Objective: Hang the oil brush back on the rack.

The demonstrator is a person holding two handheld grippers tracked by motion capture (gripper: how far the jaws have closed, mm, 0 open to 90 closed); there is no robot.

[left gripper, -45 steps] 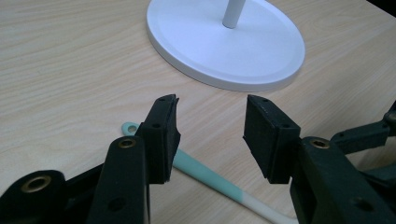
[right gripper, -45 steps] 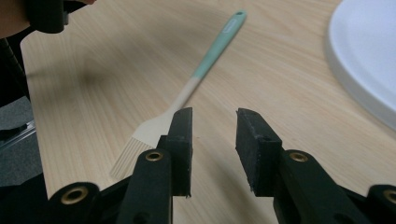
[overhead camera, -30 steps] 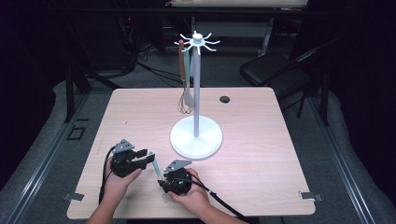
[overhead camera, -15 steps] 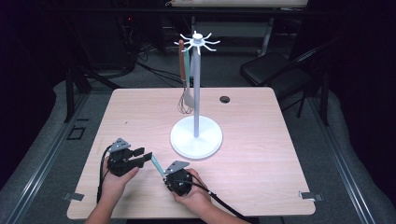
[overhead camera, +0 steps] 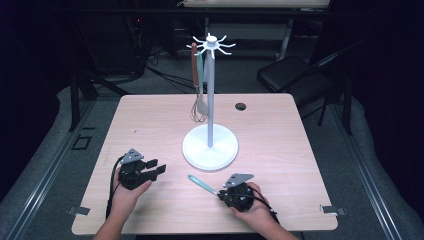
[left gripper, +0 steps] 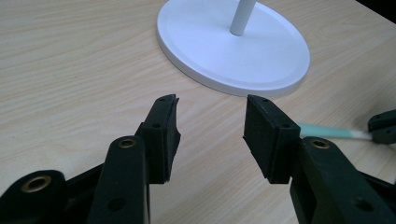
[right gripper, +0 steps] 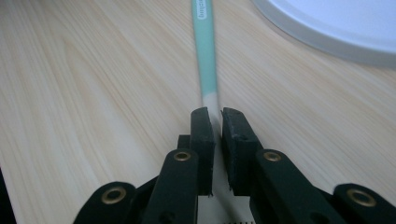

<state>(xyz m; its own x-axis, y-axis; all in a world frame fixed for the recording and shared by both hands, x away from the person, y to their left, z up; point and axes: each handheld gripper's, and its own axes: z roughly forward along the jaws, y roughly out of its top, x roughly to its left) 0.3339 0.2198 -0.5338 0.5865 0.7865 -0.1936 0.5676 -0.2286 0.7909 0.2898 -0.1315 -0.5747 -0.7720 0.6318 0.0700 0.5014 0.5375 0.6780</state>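
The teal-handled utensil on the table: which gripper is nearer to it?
Right. The right gripper is clamped on the teal-handled utensil; the left gripper sits apart, jaws open.

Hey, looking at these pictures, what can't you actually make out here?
- Working end of the teal-handled utensil: right gripper view, hidden behind the right gripper, whose jaws have just been closing on it.
- Print on its handle: right gripper view, blurred.
- Utensils hanging on the white stand: high view, too small to tell apart.
- Stand's top: left gripper view, cut off by the upper edge.
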